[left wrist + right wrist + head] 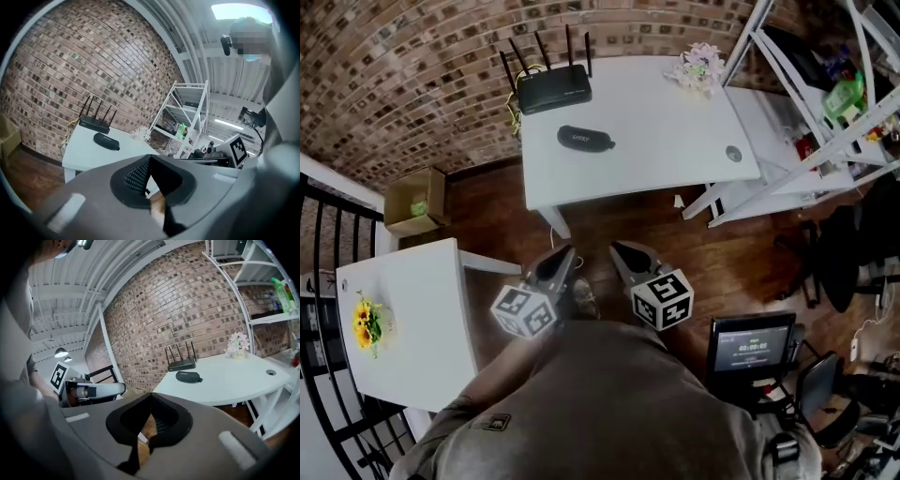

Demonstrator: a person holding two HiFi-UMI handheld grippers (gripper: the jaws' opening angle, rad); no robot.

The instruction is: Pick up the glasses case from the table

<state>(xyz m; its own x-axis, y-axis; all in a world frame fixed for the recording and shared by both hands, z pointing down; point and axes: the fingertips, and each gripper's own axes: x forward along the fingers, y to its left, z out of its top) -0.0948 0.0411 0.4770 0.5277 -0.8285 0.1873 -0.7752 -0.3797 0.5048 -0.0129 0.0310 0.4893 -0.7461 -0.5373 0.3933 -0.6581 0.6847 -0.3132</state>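
The black glasses case lies on the white table, just in front of a black router. It also shows far off in the left gripper view and the right gripper view. My left gripper and right gripper are side by side over the wooden floor, well short of the table, both pointing toward it. The jaws of each meet at the tip with nothing between them, as seen at the left gripper and the right gripper.
On the table stand a small pot of pale flowers and a round cable port. A white shelf rack is at the right, a cardboard box and a small white table with yellow flowers at the left, a screen lower right.
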